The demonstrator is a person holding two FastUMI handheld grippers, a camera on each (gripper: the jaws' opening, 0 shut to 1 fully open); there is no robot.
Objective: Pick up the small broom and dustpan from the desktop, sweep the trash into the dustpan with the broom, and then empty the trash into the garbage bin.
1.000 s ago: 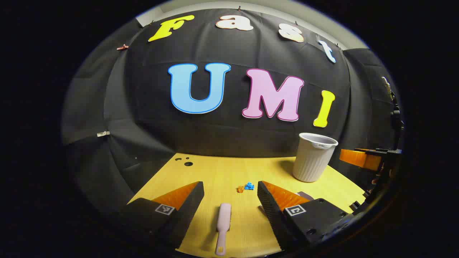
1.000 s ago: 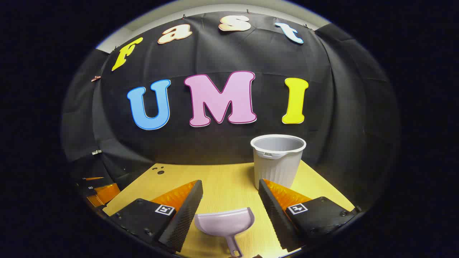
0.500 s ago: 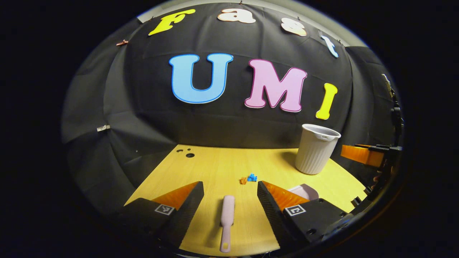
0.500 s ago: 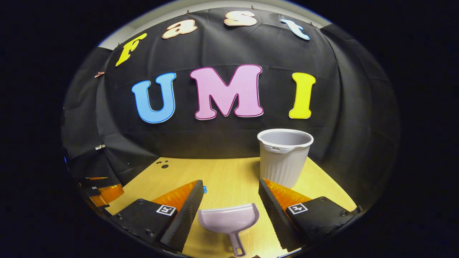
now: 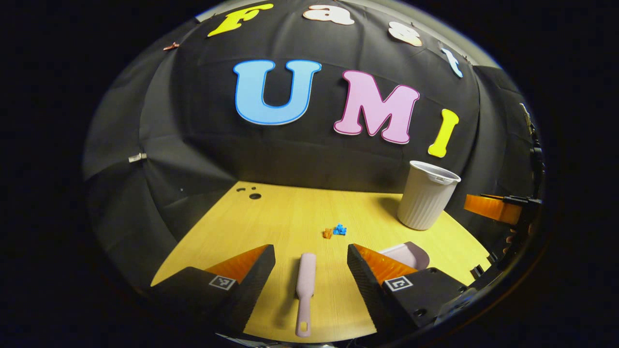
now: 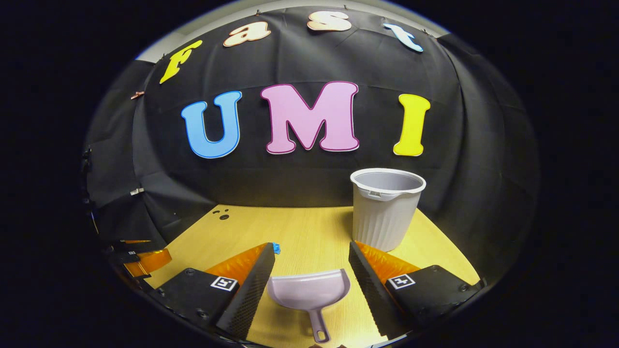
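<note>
The small broom (image 5: 305,285) lies flat on the wooden desktop (image 5: 285,217), between the two fingers of the left gripper (image 5: 311,263) but not touching either of them. Its handle points back toward the camera and its head points forward. This gripper is wide open and holds nothing.

Ahead of the broom head, a little to the right, the trash (image 5: 334,231) sits on the desktop as a few small orange and blue bits, close together. In the left gripper view, a part of the dustpan (image 5: 408,253) shows just behind the right finger, and the garbage bin (image 5: 427,195) stands upright farther ahead on the right, near the back edge of the desktop. At the far right edge of this view an orange part of the other gripper is seen.

In the right gripper view, the dustpan (image 6: 310,292) rests on the desktop (image 6: 300,232) between the fingers of the right gripper (image 6: 312,266), with its handle toward the camera and its open mouth forward. The fingers are spread wide and do not touch it, so this gripper also holds nothing. A blue bit of trash (image 6: 276,248) shows just beyond the tip of the left finger. The garbage bin (image 6: 385,210) stands just ahead of the right finger, upright and open at the top.
</note>
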